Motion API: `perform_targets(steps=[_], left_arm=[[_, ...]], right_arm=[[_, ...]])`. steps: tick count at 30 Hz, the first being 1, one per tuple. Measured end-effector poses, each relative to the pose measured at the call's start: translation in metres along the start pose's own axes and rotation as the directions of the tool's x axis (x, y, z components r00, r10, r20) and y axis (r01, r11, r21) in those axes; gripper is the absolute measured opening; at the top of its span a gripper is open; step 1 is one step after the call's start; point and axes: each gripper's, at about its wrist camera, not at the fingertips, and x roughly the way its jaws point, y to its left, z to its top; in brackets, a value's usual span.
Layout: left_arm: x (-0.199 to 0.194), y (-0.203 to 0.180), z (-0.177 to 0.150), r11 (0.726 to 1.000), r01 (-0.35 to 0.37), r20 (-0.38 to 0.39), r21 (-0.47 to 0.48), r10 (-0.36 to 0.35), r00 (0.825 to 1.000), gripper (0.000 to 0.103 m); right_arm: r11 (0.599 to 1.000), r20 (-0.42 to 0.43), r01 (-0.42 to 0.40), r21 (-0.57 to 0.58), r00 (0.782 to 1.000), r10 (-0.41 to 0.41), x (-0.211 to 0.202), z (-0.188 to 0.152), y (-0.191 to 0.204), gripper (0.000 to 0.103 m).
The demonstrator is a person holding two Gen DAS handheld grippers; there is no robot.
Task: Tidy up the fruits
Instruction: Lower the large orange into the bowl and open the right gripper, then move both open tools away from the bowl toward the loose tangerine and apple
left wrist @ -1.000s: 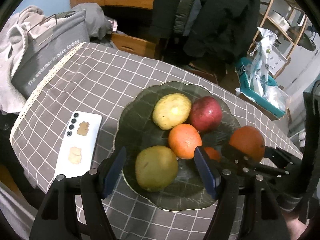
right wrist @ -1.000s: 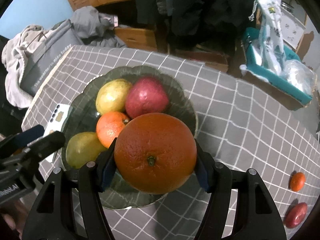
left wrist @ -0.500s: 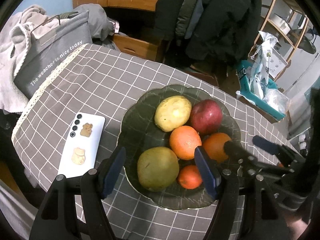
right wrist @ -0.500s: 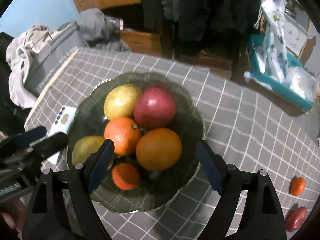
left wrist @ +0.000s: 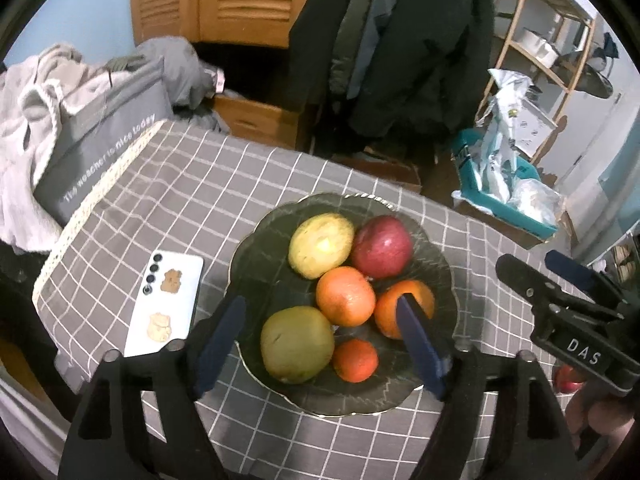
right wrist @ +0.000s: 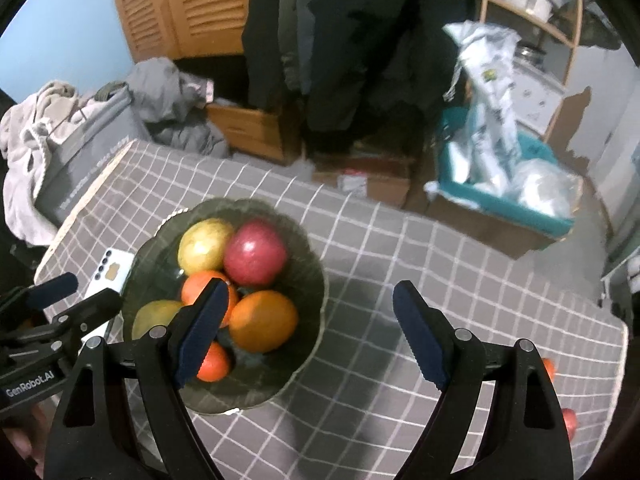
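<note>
Six fruits are counted in the dark glass plate (left wrist: 440, 258) on the checked worktop (left wrist: 192, 200): two pears, a red apple (left wrist: 382, 246), two oranges and a small tangerine (left wrist: 355, 361). Two more small fruits lie near the worktop's right edge, a tangerine (right wrist: 549, 368) and a red fruit (right wrist: 569, 422), and are judged next to be fetched. The right hand-held gripper (right wrist: 316, 332) is seen empty, jaws spread wide, pitched steeply down above the plate's right rim. For a clean pickup, it should be swung right and lowered squarely astride one fruit before closing. The left hand-held gripper (left wrist: 320, 344) is angled down over the plate, jaws opening, nothing pressed between them.
</note>
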Motion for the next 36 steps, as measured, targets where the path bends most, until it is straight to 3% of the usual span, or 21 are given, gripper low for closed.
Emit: perform_targets(steps=[6,19,31,36], left_arm=[[-0.017,-0.016,0.004,0.998,-0.017,0.04,0.052,0.015,0.999,0.086],[-0.039,-0.055,0.004,0.991,0.027,0.076,0.131,-0.038,0.996,0.087],[-0.053,-0.094,0.0,0.978,0.067,0.089,0.196,-0.086,0.992,0.087],[-0.06,-0.113,-0.002,0.97,0.078,0.1,0.228,-0.103,0.99,0.093]], right_arm=[[0.999,0.053,0.043,0.009,0.998,-0.044,-0.029,0.002,-0.011,0.085],[0.992,0.134,0.12,0.035,0.983,-0.123,-0.085,-0.007,-0.038,0.085],[0.977,0.173,0.181,0.116,0.965,-0.2,-0.131,-0.026,-0.089,0.085],[0.966,0.183,0.21,0.149,0.955,-0.235,-0.149,-0.037,-0.109,0.085]])
